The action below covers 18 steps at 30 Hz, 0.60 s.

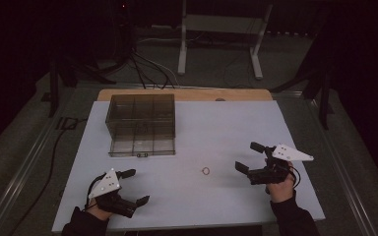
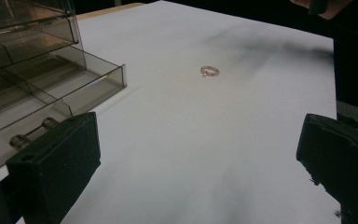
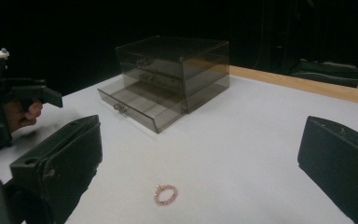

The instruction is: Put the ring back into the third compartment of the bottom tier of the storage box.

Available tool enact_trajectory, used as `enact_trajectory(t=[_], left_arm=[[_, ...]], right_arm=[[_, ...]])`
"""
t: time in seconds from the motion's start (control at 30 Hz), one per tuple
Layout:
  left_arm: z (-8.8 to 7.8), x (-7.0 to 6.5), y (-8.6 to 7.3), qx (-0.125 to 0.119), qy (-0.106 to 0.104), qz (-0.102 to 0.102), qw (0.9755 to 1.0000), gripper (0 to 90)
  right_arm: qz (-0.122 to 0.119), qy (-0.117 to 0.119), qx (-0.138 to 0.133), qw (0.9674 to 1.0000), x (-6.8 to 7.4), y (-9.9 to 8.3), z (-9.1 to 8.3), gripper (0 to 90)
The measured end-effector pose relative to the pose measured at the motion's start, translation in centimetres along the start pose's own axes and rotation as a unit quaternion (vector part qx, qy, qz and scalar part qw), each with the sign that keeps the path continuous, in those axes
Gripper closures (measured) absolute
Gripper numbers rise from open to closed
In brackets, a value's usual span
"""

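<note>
From above, a smoky drawer box (image 1: 141,124) stands on the table (image 1: 226,123), its lowest drawer pulled out and seemingly bare. A bead ring (image 1: 205,170) lies flat between the left gripper (image 1: 133,187) and right gripper (image 1: 248,157), both with jaws spread, grasping nothing.

Along the left jaws, the ring (image 2: 209,71) lies ahead, right of the box (image 2: 28,70).

Along the right jaws, the ring (image 3: 166,194) lies near, between them; being round, it points nowhere.

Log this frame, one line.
left gripper: open, empty | right gripper: open, empty | bracelet: on table, untouched | drawer box: bottom drawer open
</note>
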State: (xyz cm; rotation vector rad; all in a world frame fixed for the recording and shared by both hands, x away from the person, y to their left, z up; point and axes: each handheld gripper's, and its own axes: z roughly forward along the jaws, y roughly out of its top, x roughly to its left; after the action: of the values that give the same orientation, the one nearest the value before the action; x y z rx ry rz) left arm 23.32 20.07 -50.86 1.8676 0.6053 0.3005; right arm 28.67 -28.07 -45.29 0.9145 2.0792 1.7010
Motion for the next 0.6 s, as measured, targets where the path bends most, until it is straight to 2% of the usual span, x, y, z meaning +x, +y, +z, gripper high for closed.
enact_trajectory(t=[0.2, 0.27, 0.6], left_arm=[[0.0, 0.0, 0.0, 0.001, 0.001, 0.003, 1.0, 0.6], [0.0, 0.0, 0.0, 0.003, 0.001, 0.003, 1.0, 0.6], [0.0, 0.0, 0.0, 0.003, 0.0, 0.004, 1.0, 0.6]], right_arm=[[-0.001, 0.007, 0.004, 1.0, 0.0, 0.1, 0.7, 0.0], [-0.006, 0.017, 0.014, 0.9997, 0.3, 0.1, 1.5, 0.0], [-0.007, 0.025, 0.031, 0.9992, 0.4, -0.4, 3.3, 0.0]])
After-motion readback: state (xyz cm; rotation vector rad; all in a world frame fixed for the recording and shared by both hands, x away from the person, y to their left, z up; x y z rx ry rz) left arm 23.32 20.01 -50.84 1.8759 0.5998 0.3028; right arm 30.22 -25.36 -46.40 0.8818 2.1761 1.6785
